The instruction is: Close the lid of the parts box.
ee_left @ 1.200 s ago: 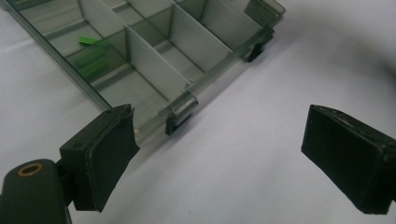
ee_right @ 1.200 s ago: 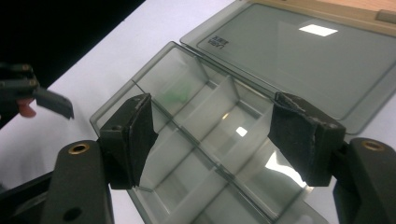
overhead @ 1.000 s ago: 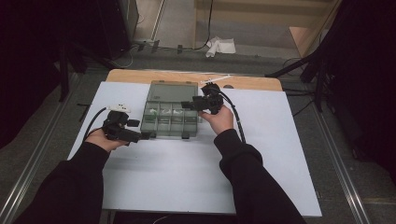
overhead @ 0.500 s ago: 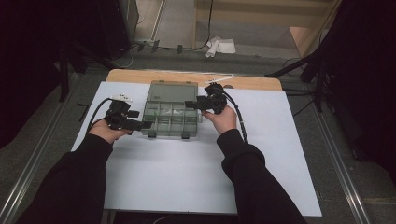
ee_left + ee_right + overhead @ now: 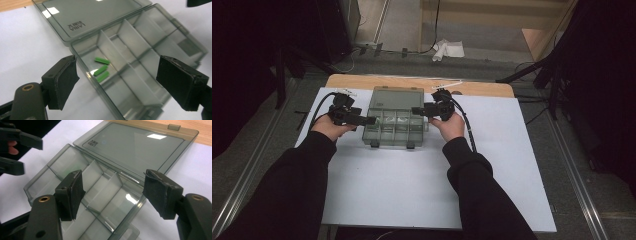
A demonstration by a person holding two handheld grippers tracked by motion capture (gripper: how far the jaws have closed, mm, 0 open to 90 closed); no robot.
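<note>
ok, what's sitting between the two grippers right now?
The open compartment box, seen in the high view: left gripper at one side, right gripper at the other. Both open.

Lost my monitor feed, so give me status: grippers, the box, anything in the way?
Left gripper and right gripper open, flanking the organizer box. Lid open flat; green pieces in one compartment. Nothing between the jaws and box.

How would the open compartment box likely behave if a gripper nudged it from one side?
The box looks like thin smoky plastic holding just three green pieces, so probably light and quick to slide on the smooth white board. Its flat-lying lid suggests little tipping risk.
</note>
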